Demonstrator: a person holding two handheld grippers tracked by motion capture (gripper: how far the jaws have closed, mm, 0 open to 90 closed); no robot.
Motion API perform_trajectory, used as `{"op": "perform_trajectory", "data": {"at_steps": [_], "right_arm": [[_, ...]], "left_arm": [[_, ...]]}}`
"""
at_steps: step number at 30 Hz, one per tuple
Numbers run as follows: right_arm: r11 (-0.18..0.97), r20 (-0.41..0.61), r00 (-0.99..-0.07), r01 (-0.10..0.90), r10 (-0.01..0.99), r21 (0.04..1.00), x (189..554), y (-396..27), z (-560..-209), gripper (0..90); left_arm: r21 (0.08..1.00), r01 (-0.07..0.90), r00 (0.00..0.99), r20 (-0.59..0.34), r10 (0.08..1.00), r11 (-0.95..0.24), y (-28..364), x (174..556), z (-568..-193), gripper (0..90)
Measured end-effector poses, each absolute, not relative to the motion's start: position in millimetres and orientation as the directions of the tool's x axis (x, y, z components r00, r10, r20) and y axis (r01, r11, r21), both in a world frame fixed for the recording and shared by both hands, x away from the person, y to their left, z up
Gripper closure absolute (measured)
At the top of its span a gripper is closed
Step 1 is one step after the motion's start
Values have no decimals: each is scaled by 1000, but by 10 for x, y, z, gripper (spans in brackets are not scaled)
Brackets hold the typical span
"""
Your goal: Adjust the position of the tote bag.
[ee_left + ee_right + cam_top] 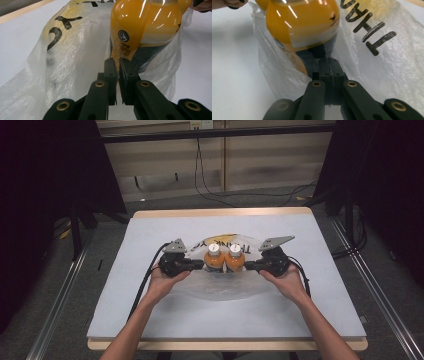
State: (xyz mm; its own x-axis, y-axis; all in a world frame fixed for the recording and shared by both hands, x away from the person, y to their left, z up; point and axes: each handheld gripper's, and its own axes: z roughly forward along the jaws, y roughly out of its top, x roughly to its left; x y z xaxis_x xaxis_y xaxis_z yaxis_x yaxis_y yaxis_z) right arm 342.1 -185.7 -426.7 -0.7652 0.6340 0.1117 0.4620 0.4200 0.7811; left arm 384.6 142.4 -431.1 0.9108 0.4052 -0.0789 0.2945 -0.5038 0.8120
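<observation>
Plastic bag gripped on both sides, two juice bottles inside

Plastic bag (227, 285) lies at the middle of the table (150, 320), thin and translucent white, with a yellow patch and bold black lettering on its far part. I can see two bottles (223, 258) of orange juice standing in it side by side, touching, each with a white cap. In the left gripper view the near bottle (145, 25) is clear plastic full of deep orange liquid, with a round dark emblem and an orange label strip running down it, and a dark band near its base. In the right gripper view the other bottle (302, 25) bulges round and orange under the bag's film.

My left gripper (200, 264) sits just left of the bottles, its jaws almost fully together with only a narrow slit between them, pinching the bag's film right at the bottle's side. My right gripper (248, 266) sits just right of the bottles, jaws pressed tight together on the bag's film. Both hands rest on the bag's near side, and the bag spreads out flat toward me from the bottles
</observation>
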Motion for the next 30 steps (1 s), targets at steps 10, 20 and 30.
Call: {"op": "perform_trajectory", "data": {"at_steps": [10, 20, 30], "right_arm": [[478, 108, -755, 512, 647, 713, 3524, -1790, -4414, 900], [559, 75, -767, 527, 637, 640, 3671, -1718, -4582, 900], [600, 72, -753, 575, 654, 556, 3722, -1657, -4669, 900]], "left_arm": [[746, 246, 924, 12, 383, -618, 1288, 3827, -4423, 843], [714, 298, 921, -40, 388, -634, 1262, 3945, -4558, 857], [590, 273, 936, 20, 352, -759, 1127, 3974, -4671, 881]]}}
